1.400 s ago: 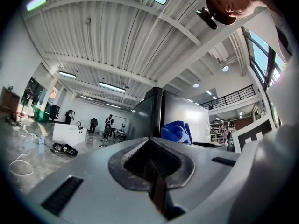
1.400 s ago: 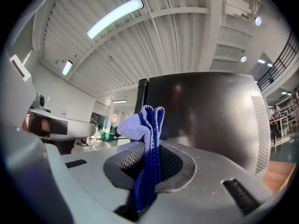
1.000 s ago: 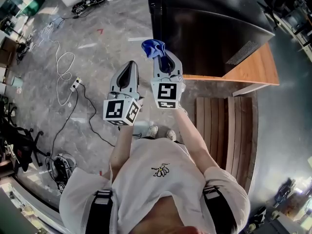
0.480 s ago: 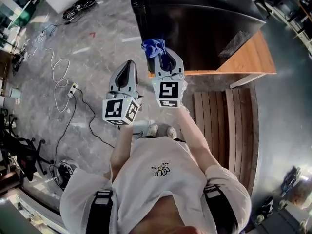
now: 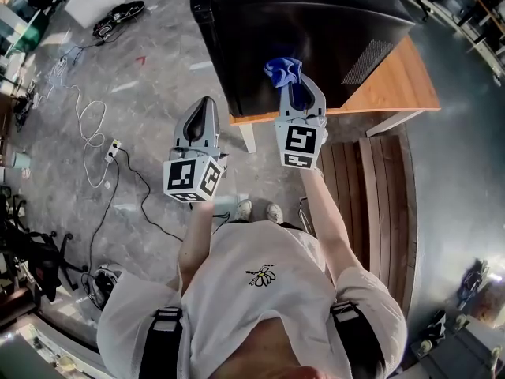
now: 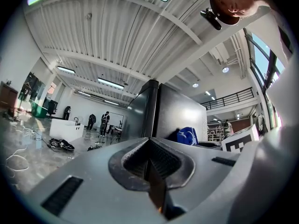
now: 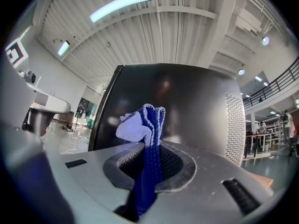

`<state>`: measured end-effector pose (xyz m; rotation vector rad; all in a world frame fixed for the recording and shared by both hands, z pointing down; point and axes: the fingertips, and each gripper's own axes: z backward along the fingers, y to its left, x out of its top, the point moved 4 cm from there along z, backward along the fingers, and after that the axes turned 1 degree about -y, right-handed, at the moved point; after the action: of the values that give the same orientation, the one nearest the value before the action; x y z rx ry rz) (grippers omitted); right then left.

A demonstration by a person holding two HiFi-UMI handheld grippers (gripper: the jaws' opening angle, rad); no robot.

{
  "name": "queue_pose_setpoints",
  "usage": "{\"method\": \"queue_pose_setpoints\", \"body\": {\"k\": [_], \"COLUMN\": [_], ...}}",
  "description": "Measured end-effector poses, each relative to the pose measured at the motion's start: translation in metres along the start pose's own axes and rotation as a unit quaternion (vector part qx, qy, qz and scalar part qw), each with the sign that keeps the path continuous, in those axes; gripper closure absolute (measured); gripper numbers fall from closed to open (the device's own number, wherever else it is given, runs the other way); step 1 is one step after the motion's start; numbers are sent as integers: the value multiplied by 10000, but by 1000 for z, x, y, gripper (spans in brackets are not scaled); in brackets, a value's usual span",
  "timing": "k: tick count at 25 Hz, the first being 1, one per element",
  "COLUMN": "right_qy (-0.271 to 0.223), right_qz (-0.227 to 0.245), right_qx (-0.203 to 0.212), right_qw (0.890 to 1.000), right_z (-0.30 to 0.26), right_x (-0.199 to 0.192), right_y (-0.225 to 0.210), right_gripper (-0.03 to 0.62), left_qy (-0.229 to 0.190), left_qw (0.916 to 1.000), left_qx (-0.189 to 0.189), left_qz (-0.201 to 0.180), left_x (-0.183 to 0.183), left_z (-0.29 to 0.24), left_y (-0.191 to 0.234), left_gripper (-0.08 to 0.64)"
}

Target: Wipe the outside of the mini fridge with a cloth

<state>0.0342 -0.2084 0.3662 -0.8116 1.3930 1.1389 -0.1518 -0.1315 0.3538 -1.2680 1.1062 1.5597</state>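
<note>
1. Mini fridge (image 5: pixel 316 22): it is a black box standing on the wooden worktop (image 5: pixel 398 85) at the top of your head view. A vent grille shows on its right-hand face.
2. Your right gripper (image 5: pixel 296 91) is raised in front of the fridge, close to the worktop's front edge. Its fingers are clamped on the blue cloth (image 5: pixel 282 71).
3. In the right gripper view, the cloth runs up through the closed fingers as a narrow fold. It ends in a bunched tuft just above the fingertips.
4. That tuft sits against the fridge's dark, glossy face in both views. You cannot tell from either view whether it touches the surface or is just short of it.
5. Your left gripper (image 5: pixel 203 109) is lower than the right one and to its left. It is over the grey floor (image 5: pixel 150 93), clear of the worktop and apart from the fridge.
6. The left gripper's fingers are pressed together with nothing between them. The left gripper view shows only a thin seam where they meet.
7. That same view looks at an upright corner of the fridge. The blue cloth is off to the right of that corner, beside the other gripper's marker cube.
8. On the floor to your left lie a looped white cable (image 5: pixel 93 125) and a power strip (image 5: pixel 114 144).
9. A slatted wooden bench (image 5: pixel 379 204) lies under the worktop's near edge, to the right of your right arm.
</note>
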Motion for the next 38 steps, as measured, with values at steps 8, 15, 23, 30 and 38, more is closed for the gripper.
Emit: {"method": "queue_pose_setpoints", "body": {"k": [8, 15, 23, 30, 38], "right_qy": [186, 263, 454, 587, 328], "right_qz": [-44, -36, -314, -227, -272], "right_qx": [-907, -1171, -1808, -2007, -2075], "right_qw": [9957, 9928, 9820, 9776, 9773], "right_z": [16, 23, 33, 37, 57], "right_x": [-18, -32, -46, -51, -43], "right_y": [-83, -125, -190, -217, -209], "right_gripper": [529, 531, 531, 531, 531], "left_qy": [28, 51, 59, 52, 60], "left_qw": [9999, 9999, 9999, 9999, 9998], "left_qx": [-147, -91, -7, 39, 27], "left_qz": [4, -64, -116, -144, -177], "left_x": [-4, -5, -5, -5, -1], "left_z": [-6, -8, -4, -9, -4], "left_y": [-25, -34, -41, -39, -39], "left_gripper": [555, 555, 555, 555, 555]}}
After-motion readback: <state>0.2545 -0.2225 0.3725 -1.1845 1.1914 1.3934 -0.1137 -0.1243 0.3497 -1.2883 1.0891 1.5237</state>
